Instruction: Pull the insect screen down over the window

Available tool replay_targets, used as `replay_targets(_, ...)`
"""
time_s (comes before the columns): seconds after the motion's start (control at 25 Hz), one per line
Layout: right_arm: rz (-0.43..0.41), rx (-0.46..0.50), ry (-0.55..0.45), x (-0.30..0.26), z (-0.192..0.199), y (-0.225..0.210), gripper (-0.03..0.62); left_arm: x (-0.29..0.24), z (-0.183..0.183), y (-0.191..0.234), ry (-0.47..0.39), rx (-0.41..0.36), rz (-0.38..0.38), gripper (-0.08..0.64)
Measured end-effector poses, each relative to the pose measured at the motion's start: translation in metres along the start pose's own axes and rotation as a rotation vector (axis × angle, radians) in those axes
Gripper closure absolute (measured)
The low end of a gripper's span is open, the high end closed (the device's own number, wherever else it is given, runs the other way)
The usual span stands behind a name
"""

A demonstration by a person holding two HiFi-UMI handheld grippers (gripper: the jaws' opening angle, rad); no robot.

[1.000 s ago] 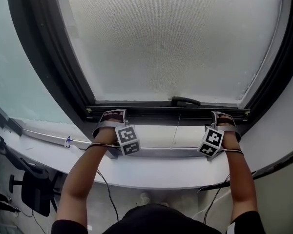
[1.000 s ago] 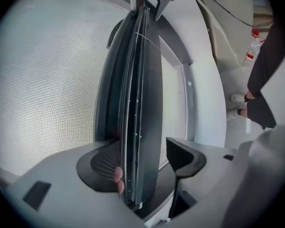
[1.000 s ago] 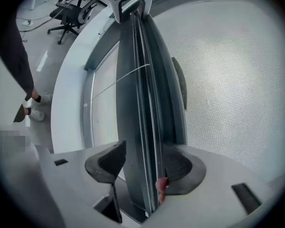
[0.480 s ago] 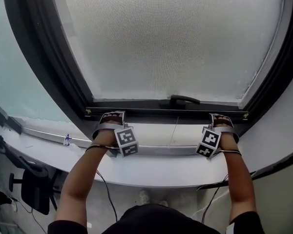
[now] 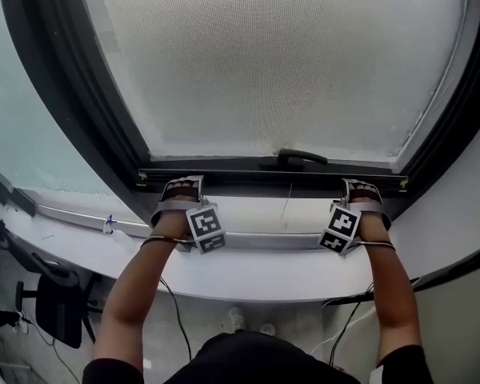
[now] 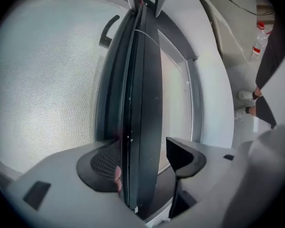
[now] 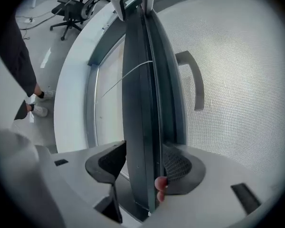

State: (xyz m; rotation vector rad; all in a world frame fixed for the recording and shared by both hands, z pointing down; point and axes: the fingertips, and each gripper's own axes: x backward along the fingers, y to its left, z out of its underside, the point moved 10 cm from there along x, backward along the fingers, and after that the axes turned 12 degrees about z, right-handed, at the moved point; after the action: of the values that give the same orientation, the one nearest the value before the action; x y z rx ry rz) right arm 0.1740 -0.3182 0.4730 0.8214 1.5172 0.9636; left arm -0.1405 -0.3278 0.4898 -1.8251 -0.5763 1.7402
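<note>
Left tool [image 6: 142,160] and right tool [image 7: 143,165] straddle the screen bar [image 5: 272,172]; handle [image 5: 302,157] partly hidden.

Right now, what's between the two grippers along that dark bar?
Just bare bar, with one thin cord hanging below it, as the head view shows.

The head view is looking steeply down from well back at the screen's bottom bar [image 5: 240,178]; both gripper views are looking along that same bar from right against it, from opposite ends.
</note>
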Motion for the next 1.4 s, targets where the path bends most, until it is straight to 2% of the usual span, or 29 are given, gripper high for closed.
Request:
replay_targets(0.24,-0.001,0.006,-0.004,0.002,0.0,0.001,0.351,0.0,-0.002,0.001,0.023,-0.022,0.003,0.252)
replay_targets(0.4,-0.043,0.03,0.026,0.01,0.002,0.004,0.351,0.006,0.001,-0.005,0.055,-0.042,0.01,0.252)
replay_targets(0.52,0.02,0.016,0.019,0.003,-0.001,0.005,0.351,0.007,0.003,-0.004,0.101,-0.046,0.017,0.252)
replay_targets(0.72,-0.007,0.038,0.063,0.011,0.0,0.008,0.351,0.009,0.001,-0.009,0.05,-0.019,-0.014,0.252)
replay_targets(0.88,-0.005,0.052,0.052,0.01,0.001,0.005,0.351,0.012,0.002,-0.009,0.008,0.005,-0.007,0.252)
replay_targets(1.04,0.032,0.019,0.034,0.006,-0.002,0.007,0.351,0.015,0.002,-0.008,-0.025,0.038,0.025,0.252)
replay_targets(1.28,0.02,-0.006,-0.004,0.003,0.0,0.003,0.351,0.009,0.001,-0.007,-0.009,0.004,-0.015,0.252)
replay_targets(1.4,-0.003,0.021,0.019,0.008,0.006,0.001,0.351,0.012,-0.001,-0.005,-0.021,0.008,-0.023,0.252)
